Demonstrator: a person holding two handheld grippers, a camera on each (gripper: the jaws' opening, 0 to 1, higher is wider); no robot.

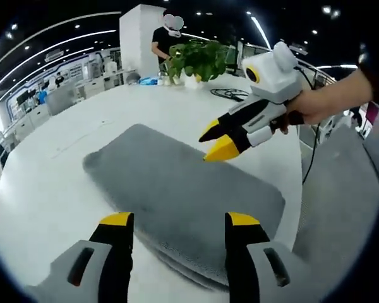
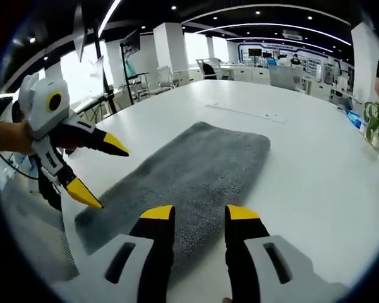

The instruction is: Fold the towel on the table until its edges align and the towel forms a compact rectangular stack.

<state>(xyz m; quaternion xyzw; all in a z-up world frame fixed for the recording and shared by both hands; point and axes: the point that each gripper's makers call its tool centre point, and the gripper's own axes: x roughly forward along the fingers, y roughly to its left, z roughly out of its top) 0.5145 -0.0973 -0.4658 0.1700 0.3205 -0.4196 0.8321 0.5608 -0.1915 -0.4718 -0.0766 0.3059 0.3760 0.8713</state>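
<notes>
While the left gripper (image 1: pixel 179 221) rises from the bottom of the left gripper view with its yellow-tipped jaws spread apart and nothing between them, the grey towel (image 1: pixel 183 183) lies flat on the white table (image 1: pixel 44 183) just ahead of them, its near edge showing a second layer underneath. The right gripper (image 1: pixel 218 140) reaches in from the right, held by a hand (image 1: pixel 316 104); its jaws stand parted and hang over the towel's far right part, whether touching the cloth I cannot tell. At the far end of the table stand a green plant (image 1: pixel 199 57) and a black cable (image 1: pixel 230 93), with a person (image 1: pixel 164 41) behind

In the right gripper view the right gripper (image 2: pixel 199 214) has its jaws released over the near end of the towel (image 2: pixel 189 167), which stretches away across the table (image 2: pixel 316 164). The left gripper (image 2: pixel 91 173) comes in from the left with jaws wide apart, the lower tip near the towel's left edge, gripping nothing. Office desks and chairs (image 2: pixel 208 66) stand well beyond
</notes>
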